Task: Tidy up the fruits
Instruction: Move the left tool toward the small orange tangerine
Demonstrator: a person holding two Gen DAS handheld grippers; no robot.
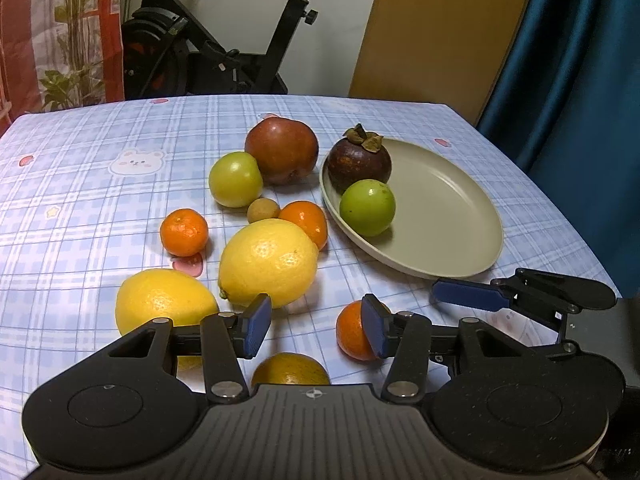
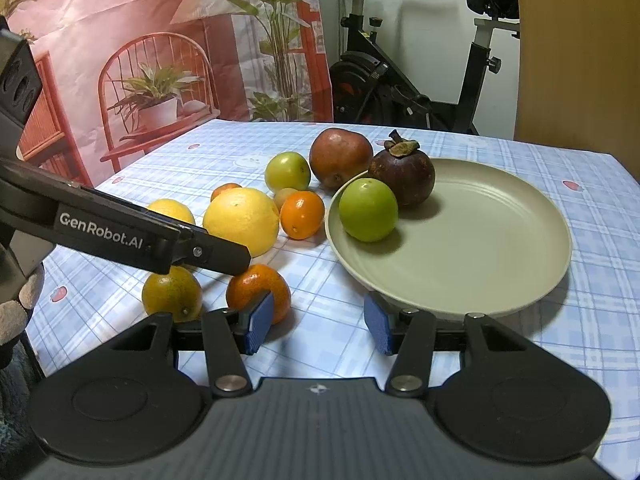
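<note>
Fruits lie in a loose cluster on the desk [image 1: 80, 200], covered by a blue checked cloth, and two of them, a dark mangosteen [image 1: 359, 160] and a green fruit [image 1: 367, 208], already sit at the left rim of the plate [image 1: 452, 216]. Most of the plate is bare. It lies near the desk's right edge, with a strip of cloth between.

The left claw [image 1: 316, 326] hangs low over the near fruits with its jaws apart and nothing between the pads; a mandarin [image 1: 352, 336] shows just behind its right pad and a dull greenish orange [image 1: 290, 368] below the gap. The right claw [image 2: 318, 324] is likewise parted and empty, over bare cloth just before the plate's near rim.

The right view alone shows the left claw's arm crossing above the mandarin; the left view alone shows the second lemon [image 1: 164, 300] whole.
</note>
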